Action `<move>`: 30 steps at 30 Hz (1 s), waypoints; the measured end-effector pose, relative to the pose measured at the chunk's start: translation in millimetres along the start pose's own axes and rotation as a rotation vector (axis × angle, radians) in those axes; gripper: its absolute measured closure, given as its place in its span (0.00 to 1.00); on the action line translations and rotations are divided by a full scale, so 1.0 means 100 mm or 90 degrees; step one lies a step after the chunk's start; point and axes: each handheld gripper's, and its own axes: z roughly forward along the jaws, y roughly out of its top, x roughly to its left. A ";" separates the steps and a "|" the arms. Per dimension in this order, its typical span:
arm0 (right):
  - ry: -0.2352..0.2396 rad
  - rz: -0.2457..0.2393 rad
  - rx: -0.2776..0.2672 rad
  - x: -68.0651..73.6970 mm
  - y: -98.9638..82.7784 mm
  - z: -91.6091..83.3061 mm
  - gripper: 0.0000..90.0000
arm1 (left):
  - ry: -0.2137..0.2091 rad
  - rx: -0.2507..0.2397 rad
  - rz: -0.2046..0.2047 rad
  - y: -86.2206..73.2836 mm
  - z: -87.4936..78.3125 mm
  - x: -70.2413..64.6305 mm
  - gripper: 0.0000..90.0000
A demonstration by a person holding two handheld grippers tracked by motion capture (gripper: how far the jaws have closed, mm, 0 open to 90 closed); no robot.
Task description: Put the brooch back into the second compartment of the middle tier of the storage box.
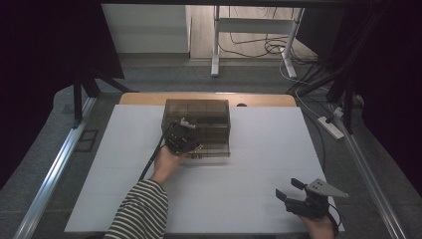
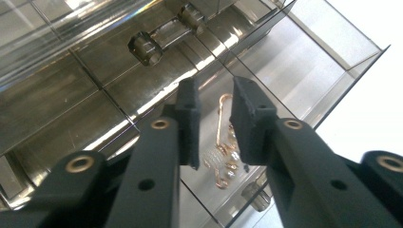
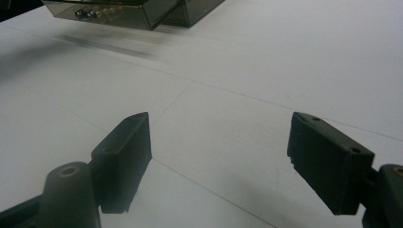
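Hovering over the smoky drawer box (image 1: 199,127), left tongs (image 2: 214,102) were slightly parted, empty, above gold jewellery (image 2: 223,156). Right tongs (image 3: 218,161) gaped wide over the desk (image 1: 259,189).

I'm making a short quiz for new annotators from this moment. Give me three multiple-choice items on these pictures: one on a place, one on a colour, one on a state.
1. Where is the left gripper?
A. at the front of the drawer box
B. at the table's near right corner
C. off the table, on the floor

2. What colour is the jewellery in the open drawer?
A. blue
B. gold
C. black

3. How do the right gripper's jaws stand?
A. shut on a drawer knob
B. shut with nothing between them
C. wide open over the bare white table

Answers:
1. A: the high view shows it against the smoky drawer box.
2. B: the left gripper view shows gold-coloured hooks and beads below its jaws.
3. C: the right gripper view shows a broad gap with only table between them.
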 end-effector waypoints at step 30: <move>0.000 0.003 0.001 0.00 0.00 0.01 0.25 | 0.020 -0.041 -0.030 -0.12 -0.36 0.05 0.45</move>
